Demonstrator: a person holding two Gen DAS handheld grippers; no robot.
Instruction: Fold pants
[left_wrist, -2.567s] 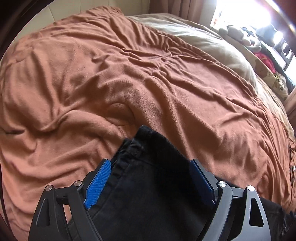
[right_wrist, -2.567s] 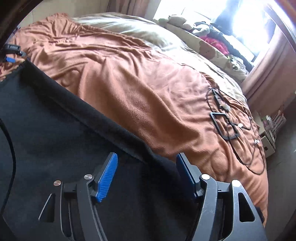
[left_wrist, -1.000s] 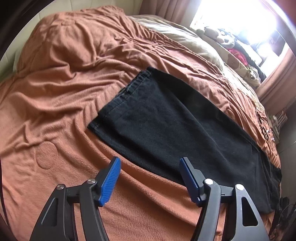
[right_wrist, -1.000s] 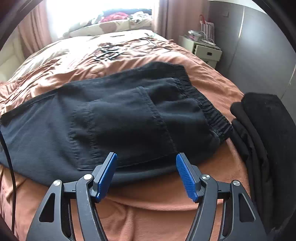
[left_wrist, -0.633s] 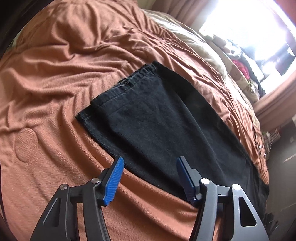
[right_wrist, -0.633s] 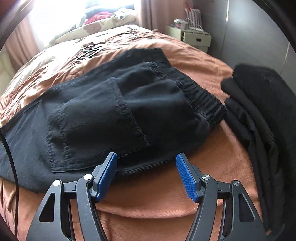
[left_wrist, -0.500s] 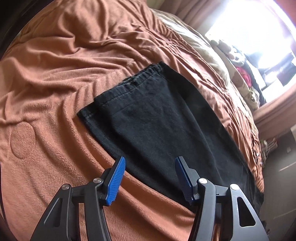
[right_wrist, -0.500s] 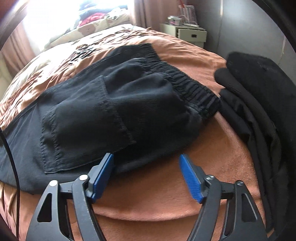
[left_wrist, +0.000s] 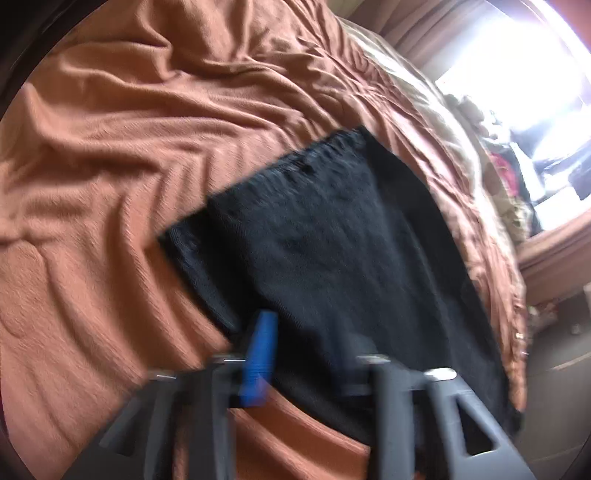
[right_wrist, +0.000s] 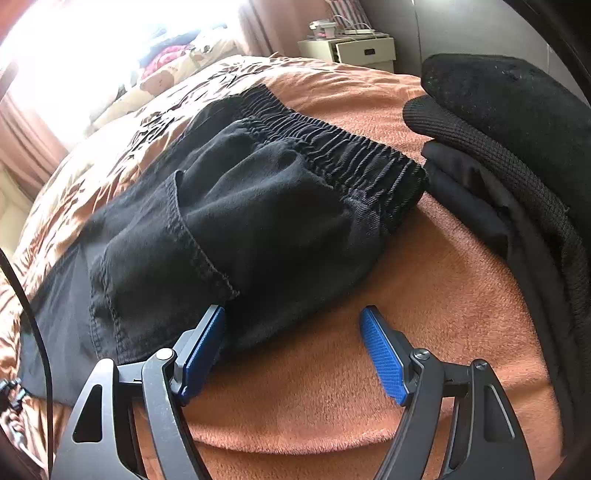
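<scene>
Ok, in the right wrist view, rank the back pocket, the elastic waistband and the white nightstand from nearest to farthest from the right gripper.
From the right gripper:
1. Back pocket, just ahead, left.
2. Elastic waistband, farther up the bed.
3. White nightstand, beyond the bed, top.

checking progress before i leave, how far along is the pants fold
Done: pants lie flat on the blanket, legs stacked. In hand: left gripper just closed over the leg edge; right gripper, just opened wider, straddles the seat edge. Left: crosswise folds.

Left wrist view: close, angled down over leg end of pants (left_wrist: 332, 251) on blanket (left_wrist: 110, 155). Right wrist view: close, facing waistband end. Shared: pants, blanket, bright window.
</scene>
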